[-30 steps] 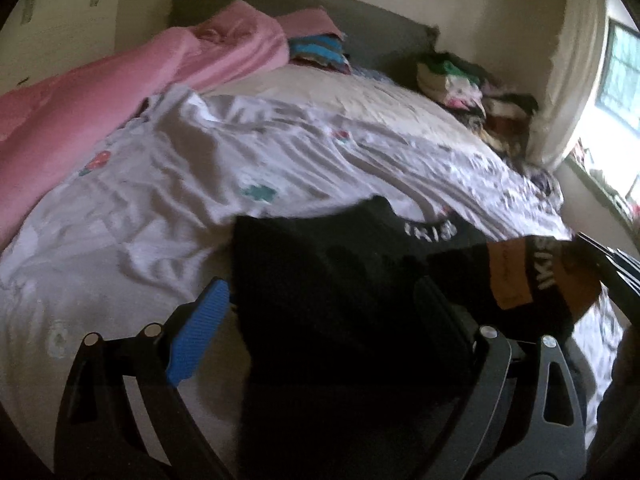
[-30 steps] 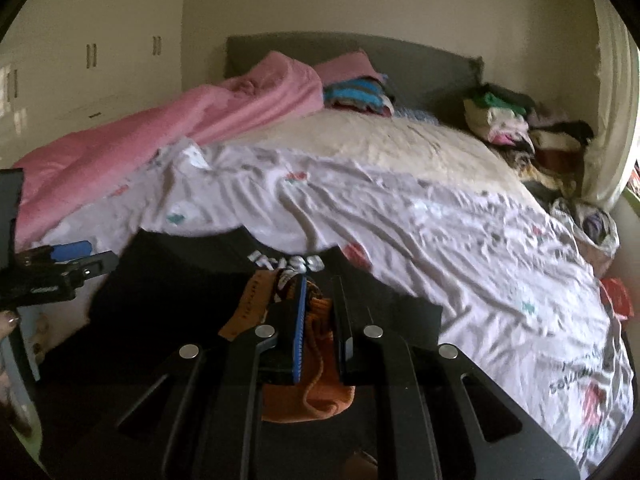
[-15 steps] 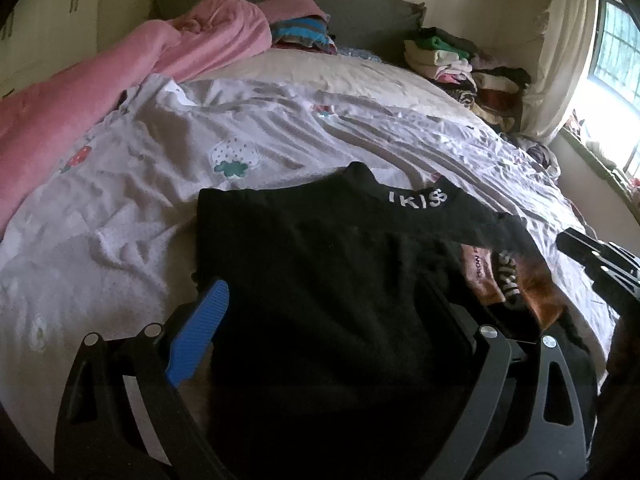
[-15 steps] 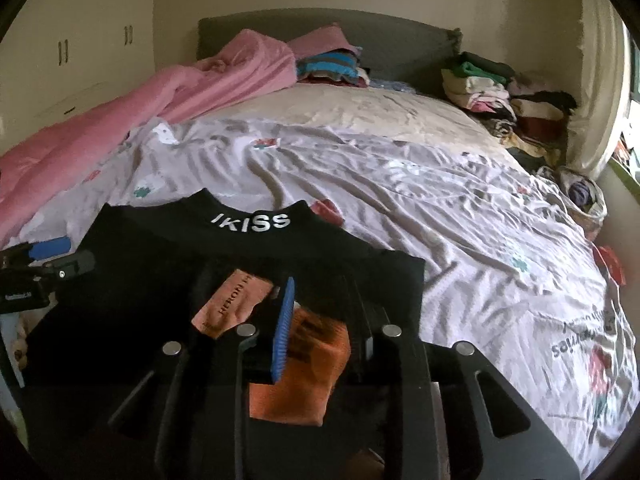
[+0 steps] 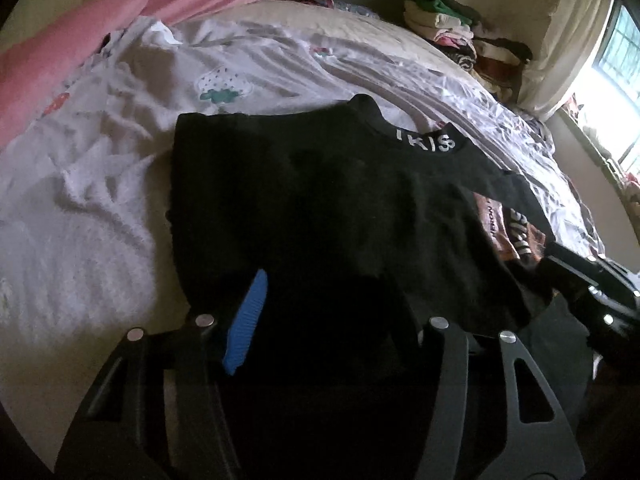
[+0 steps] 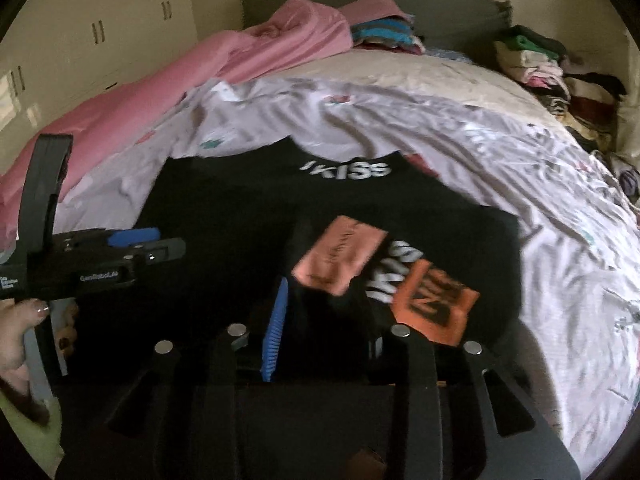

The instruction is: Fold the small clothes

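Two grippers low over black garment (image 5: 320, 200), spread flat on bedsheet (image 5: 100, 200), long axis 9-to-3. Left gripper (image 5: 332, 304): jaws closing, near hem between them, at 12. Right gripper (image 6: 328, 312): jaws opening, cloth between, orange patch (image 6: 436, 300) at 1. Both equally near.

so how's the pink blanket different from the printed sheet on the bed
The pink blanket is one plain colour; the printed sheet is pale with small scattered motifs. The blanket lies bunched along the bed's left side; the sheet lies spread across the middle, under the black garment. Both are wrinkled.
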